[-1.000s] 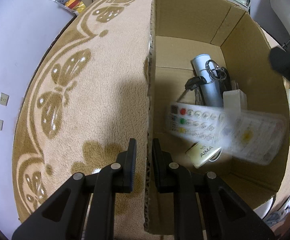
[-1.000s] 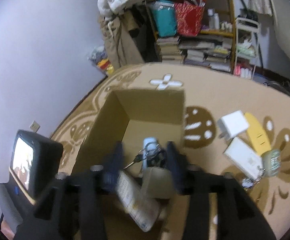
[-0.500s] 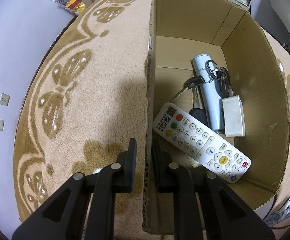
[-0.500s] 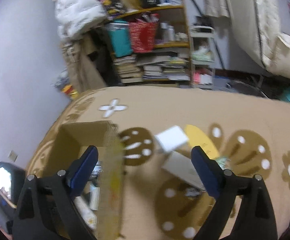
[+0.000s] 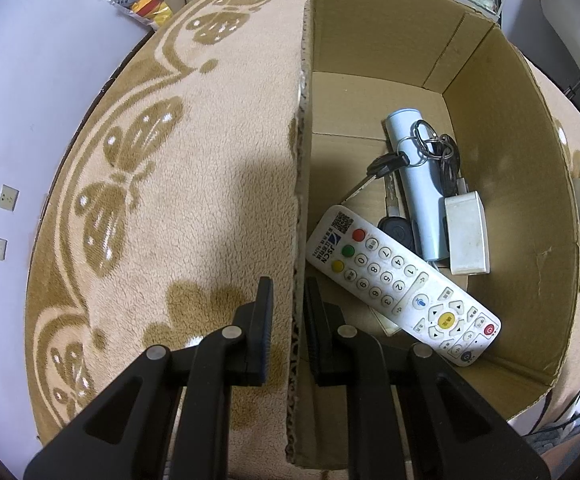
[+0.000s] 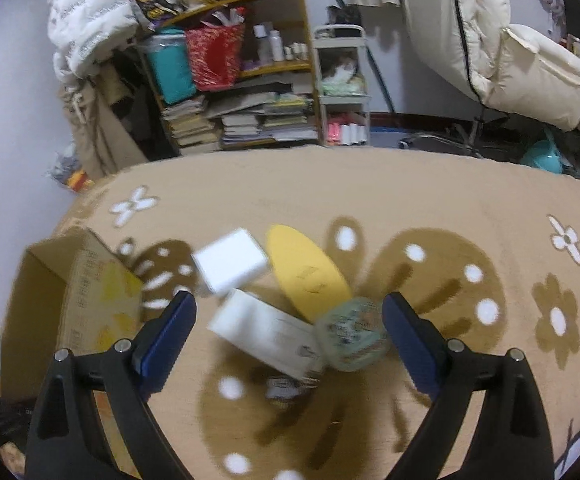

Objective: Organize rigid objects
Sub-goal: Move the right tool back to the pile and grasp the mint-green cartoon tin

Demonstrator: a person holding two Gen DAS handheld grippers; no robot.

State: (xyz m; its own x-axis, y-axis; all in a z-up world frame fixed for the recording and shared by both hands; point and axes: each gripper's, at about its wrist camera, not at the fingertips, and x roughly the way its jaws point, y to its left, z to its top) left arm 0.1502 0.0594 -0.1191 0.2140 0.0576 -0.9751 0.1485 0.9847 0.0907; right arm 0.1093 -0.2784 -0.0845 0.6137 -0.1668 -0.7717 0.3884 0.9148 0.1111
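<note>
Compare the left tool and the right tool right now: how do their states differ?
The left tool is nearly closed, its fingers straddling the cardboard box wall; the right tool is spread wide and holds nothing. The left sits at the box, where the remote lies; the right hangs over the rug above the white boxes and green case. Both have black arms.

carpet (image 6: 429, 196) | on it: cardboard box (image 5: 369, 40), two white boxes (image 6: 232, 260), yellow oval (image 6: 309, 276), clear tub (image 6: 351, 338)
</note>
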